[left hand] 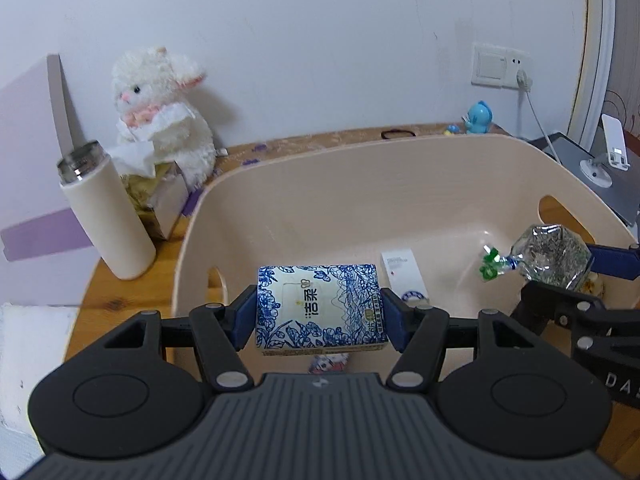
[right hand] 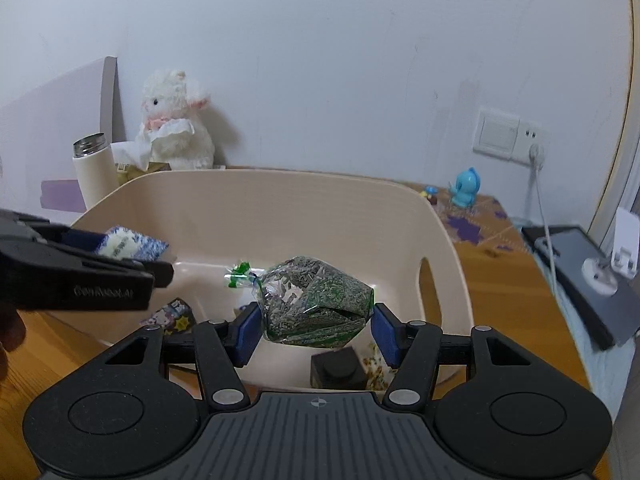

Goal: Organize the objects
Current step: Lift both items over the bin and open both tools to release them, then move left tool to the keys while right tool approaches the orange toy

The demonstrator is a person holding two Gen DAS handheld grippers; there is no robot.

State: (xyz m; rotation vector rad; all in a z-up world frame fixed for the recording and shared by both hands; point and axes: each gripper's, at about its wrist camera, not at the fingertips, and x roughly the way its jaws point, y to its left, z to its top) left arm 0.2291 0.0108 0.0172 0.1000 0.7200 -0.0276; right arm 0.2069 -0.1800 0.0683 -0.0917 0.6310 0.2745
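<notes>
My left gripper (left hand: 320, 310) is shut on a blue-and-white tissue pack (left hand: 320, 308) and holds it above the near left part of a beige plastic basket (left hand: 360, 184). My right gripper (right hand: 316, 326) is shut on a clear bag of green dried leaves (right hand: 316, 304), tied with a green ribbon, over the basket (right hand: 280, 208). The bag also shows in the left wrist view (left hand: 548, 258), and the tissue pack shows in the right wrist view (right hand: 128, 246). A white card (left hand: 402, 274), a small printed packet (right hand: 172, 316) and a black block (right hand: 338, 370) lie in the basket.
On the wooden table behind the basket stand a white flask (left hand: 106, 216), a tissue box (left hand: 160, 200) and a white plush rabbit (left hand: 164, 112). A blue toy figure (right hand: 464, 188) is at the back right. A laptop with a phone stand (right hand: 584, 272) and a wall socket cable lie to the right.
</notes>
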